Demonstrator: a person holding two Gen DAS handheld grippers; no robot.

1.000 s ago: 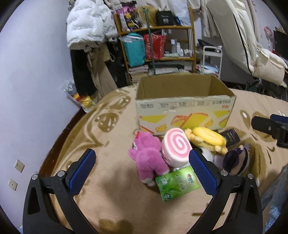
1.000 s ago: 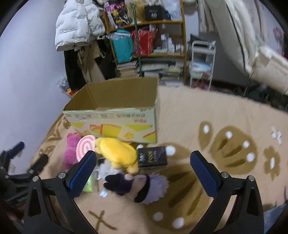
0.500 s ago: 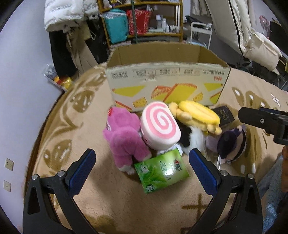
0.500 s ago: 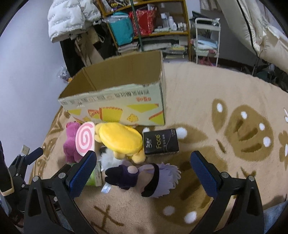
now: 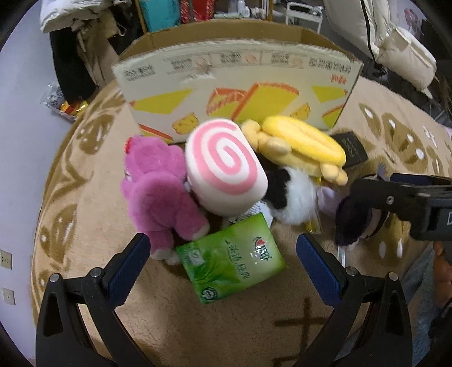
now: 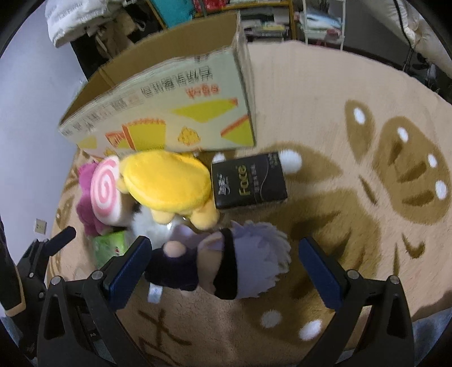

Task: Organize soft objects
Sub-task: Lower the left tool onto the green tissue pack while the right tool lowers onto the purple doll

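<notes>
A heap of soft toys lies on the beige rug before an open cardboard box [image 5: 237, 76] [image 6: 169, 113]: a pink plush bear [image 5: 155, 194], a pink-and-white swirl cushion [image 5: 226, 166] [image 6: 106, 190], a yellow plush [image 5: 302, 144] [image 6: 169, 180], a black-and-white plush [image 5: 288, 194] and a purple-haired doll [image 6: 226, 265]. A green tissue pack [image 5: 231, 259] lies between the fingers of my open left gripper [image 5: 223, 271]. My right gripper [image 6: 223, 268] is open, straddling the purple-haired doll without touching it. In the left wrist view the right gripper [image 5: 401, 194] hangs over that doll.
A black tissue pack [image 6: 248, 180] [image 5: 351, 146] lies right of the heap. Shelves [image 5: 197, 8], hanging coats [image 5: 76, 17] and a white cart [image 6: 322, 19] stand behind the box. The rug [image 6: 367, 113] stretches bare to the right. The wall [image 5: 19, 141] bounds the left.
Both grippers have moved forward and down towards the heap. The green pack now sits between the left fingers and the purple-haired doll between the right ones. Nothing has been taken hold of.
</notes>
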